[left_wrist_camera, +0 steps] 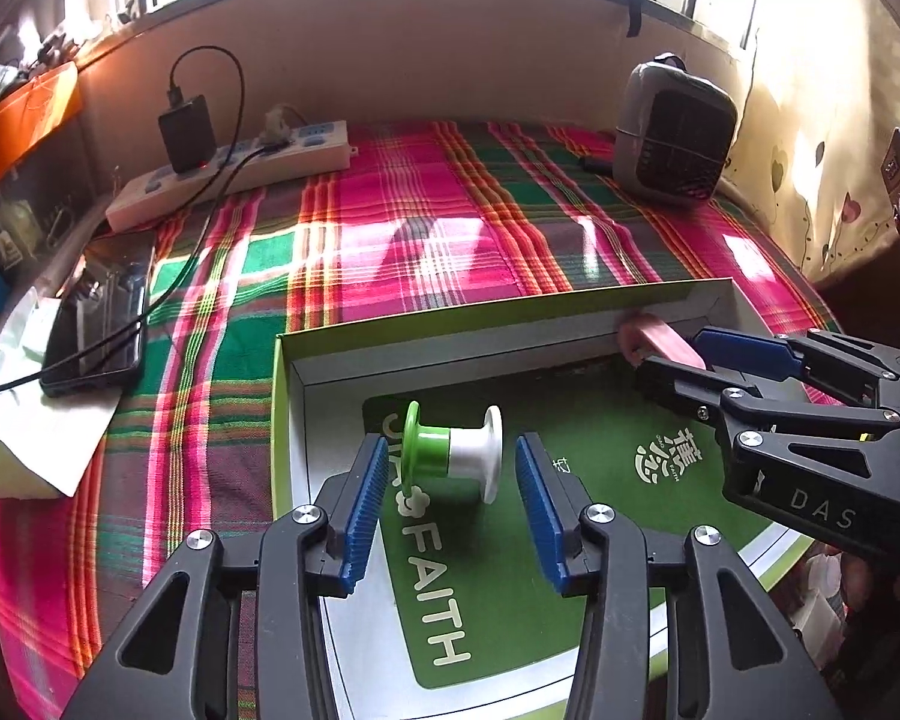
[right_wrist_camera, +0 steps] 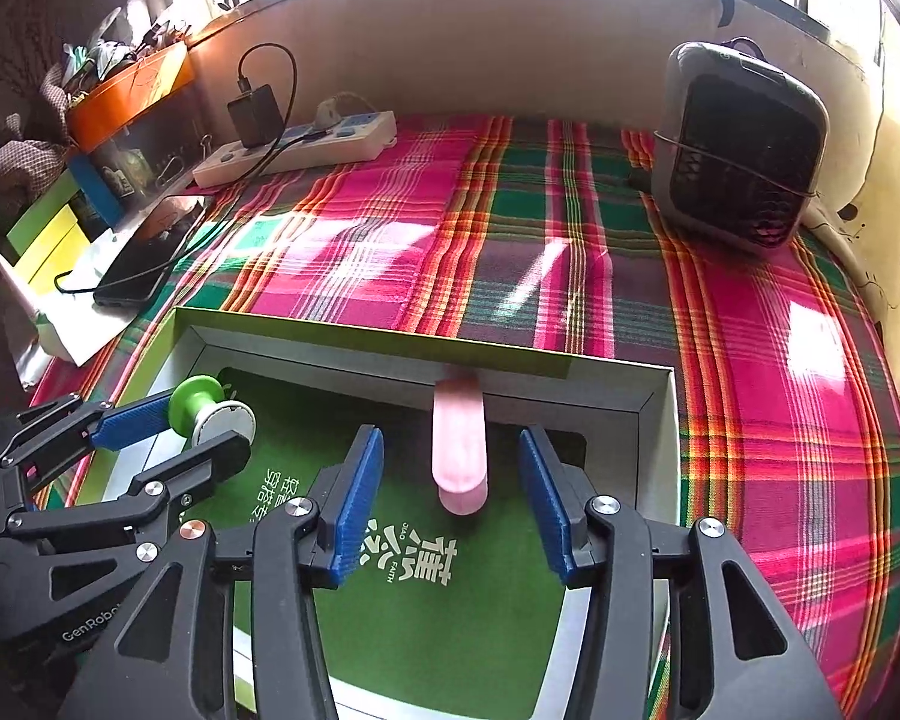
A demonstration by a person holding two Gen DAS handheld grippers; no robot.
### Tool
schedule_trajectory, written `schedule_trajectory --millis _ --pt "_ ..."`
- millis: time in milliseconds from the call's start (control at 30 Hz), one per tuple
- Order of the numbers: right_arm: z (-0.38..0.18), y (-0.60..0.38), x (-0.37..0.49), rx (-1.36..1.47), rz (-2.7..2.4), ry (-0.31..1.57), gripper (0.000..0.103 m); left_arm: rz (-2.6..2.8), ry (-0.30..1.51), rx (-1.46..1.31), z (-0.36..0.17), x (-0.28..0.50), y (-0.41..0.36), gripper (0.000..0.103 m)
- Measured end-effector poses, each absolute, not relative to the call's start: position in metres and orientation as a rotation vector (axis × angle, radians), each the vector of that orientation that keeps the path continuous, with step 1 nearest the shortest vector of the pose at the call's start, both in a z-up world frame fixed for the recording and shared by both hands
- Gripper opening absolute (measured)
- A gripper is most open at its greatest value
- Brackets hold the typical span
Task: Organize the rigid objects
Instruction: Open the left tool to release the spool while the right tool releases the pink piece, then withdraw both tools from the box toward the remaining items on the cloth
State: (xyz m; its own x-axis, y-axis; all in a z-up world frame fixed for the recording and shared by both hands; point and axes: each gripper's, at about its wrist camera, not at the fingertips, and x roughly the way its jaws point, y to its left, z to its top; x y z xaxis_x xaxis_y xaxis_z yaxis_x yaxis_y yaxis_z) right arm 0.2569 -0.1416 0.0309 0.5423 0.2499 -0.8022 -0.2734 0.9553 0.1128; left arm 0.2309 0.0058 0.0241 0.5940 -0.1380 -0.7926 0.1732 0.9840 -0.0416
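A green-and-white spool lies on its side on the green floor of an open cardboard box. My left gripper is open, its blue pads on either side of the spool and clear of it. A pink oblong piece lies in the box against the far wall. My right gripper is open around its near end without touching. The right gripper also shows in the left wrist view, the left gripper in the right wrist view, beside the spool.
The box stands on a plaid cloth. A power strip with a charger and a phone lie at the left. A small grey heater stands at the back right. An orange tray sits far left.
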Motion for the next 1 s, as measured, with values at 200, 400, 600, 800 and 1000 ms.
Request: schedule_trajectory --millis 200,400,600,800,1000 --pt "0.039 -0.146 0.245 -0.009 0.311 0.927 0.049 -0.182 0.894 0.038 0.033 0.219 0.006 0.044" --pt "0.046 -0.149 0.231 0.002 0.313 0.908 0.049 -0.182 0.875 0.035 0.041 0.204 0.006 0.044" --pt "0.053 -0.154 0.213 0.014 0.310 0.881 0.049 -0.176 0.858 0.025 0.048 0.187 0.010 0.044" --pt "0.057 -0.167 0.189 0.033 0.303 0.860 0.049 -0.170 0.837 0.006 0.054 0.167 0.017 0.044" --pt "0.059 -0.182 0.165 0.035 0.282 0.835 0.049 -0.172 0.823 -0.016 0.053 0.142 0.025 0.044"
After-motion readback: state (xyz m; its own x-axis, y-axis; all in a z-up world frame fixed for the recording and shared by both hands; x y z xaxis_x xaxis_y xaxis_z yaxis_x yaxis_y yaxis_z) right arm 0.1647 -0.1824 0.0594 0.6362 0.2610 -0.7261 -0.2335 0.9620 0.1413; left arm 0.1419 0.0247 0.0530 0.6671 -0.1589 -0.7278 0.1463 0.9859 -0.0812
